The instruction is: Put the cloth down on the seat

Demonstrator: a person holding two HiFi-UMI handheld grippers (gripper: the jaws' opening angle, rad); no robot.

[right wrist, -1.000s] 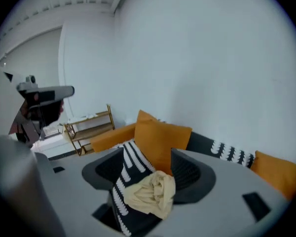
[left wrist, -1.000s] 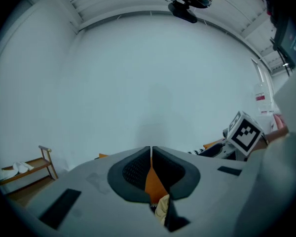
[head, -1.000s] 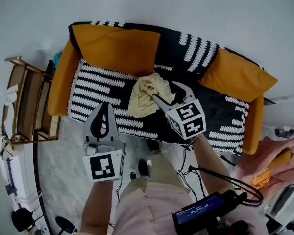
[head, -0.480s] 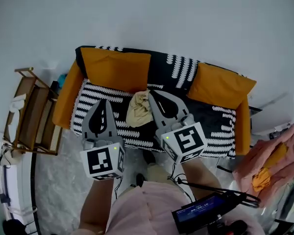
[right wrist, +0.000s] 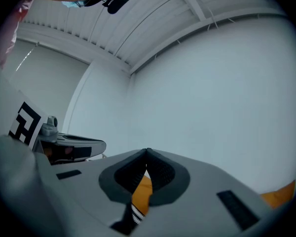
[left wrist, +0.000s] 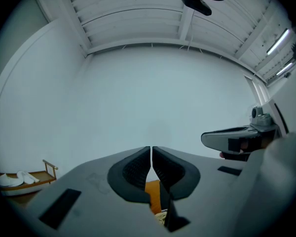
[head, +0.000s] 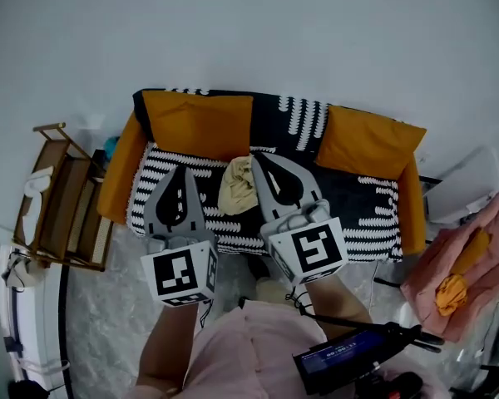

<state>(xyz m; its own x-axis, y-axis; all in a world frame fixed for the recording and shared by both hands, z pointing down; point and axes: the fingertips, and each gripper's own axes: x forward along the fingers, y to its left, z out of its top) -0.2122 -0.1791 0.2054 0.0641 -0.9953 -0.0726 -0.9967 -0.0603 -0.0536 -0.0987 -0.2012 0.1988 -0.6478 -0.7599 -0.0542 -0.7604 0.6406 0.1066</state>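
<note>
the left gripper (left wrist: 151, 149) has its two dark jaws closed, tips meeting with only a thin slit between them and nothing held there. through the gap lower down, behind the tips, a strip of orange cushion (left wrist: 152, 194) shows. straight ahead of the claw is a plain white wall (left wrist: 153, 93). off to its right side the right gripper (left wrist: 235, 139) juts in sideways. low to its left stands a wooden rack (left wrist: 27, 177) with white things on it

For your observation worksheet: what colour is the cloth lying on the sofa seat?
Pale yellow-cream cloth; head view shows it best.
</note>
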